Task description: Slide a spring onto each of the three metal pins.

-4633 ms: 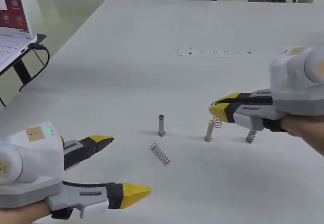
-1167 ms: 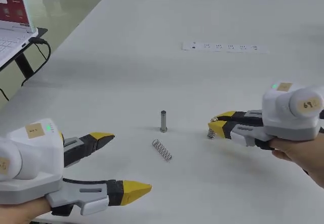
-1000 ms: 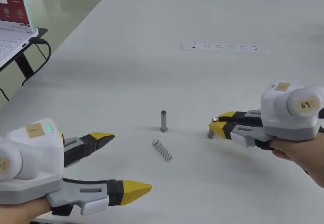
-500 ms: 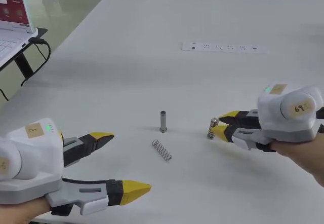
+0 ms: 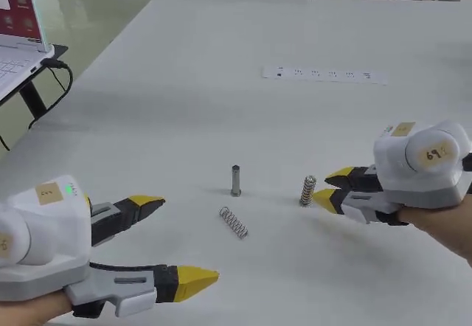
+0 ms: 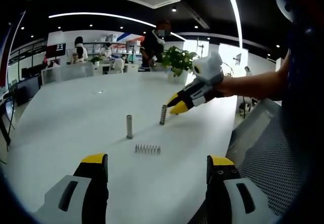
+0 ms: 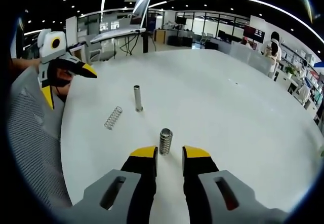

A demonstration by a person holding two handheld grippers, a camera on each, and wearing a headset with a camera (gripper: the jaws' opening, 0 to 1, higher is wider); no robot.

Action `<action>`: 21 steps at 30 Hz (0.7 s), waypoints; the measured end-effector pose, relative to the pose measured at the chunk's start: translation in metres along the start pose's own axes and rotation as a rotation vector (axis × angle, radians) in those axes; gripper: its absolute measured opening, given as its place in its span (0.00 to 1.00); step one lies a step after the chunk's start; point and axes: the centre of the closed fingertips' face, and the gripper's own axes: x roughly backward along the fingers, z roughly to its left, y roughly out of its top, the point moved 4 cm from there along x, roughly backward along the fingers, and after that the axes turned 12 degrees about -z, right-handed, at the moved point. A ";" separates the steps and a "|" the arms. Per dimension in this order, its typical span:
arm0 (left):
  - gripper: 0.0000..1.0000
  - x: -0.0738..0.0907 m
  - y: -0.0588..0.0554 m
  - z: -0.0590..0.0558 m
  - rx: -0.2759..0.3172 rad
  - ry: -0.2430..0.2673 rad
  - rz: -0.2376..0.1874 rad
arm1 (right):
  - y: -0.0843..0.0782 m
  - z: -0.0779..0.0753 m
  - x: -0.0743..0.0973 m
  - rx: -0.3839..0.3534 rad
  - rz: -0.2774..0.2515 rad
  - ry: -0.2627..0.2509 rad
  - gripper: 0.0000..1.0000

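At a white table [image 5: 221,82], the right gripper [image 5: 332,186] is released, its jaws a narrow gap apart, the tips just beside an upright sprung pin [image 5: 307,191] and not gripping it. To that pin's left, well apart, a bare pin [image 5: 235,181] stands upright. A loose spring [image 5: 234,223] lies flat just on the near side of the bare pin, toward the table's near edge. The left gripper [image 5: 175,240] hovers by the near left corner, jaws spread wide and holding nothing. A power strip [image 5: 323,75] lies toward the far edge. A laptop [image 5: 13,23] sits on a stand off the table's left edge.
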 end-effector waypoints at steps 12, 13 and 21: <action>0.76 0.000 0.001 -0.001 0.000 -0.009 -0.005 | 0.004 0.014 0.015 -0.025 0.030 0.002 0.15; 0.76 0.000 0.001 -0.001 0.000 -0.009 -0.005 | 0.004 0.017 0.016 -0.027 0.036 0.007 0.15; 0.76 0.000 0.001 -0.001 -0.001 -0.008 -0.007 | 0.014 0.041 0.020 -0.015 0.049 0.062 0.13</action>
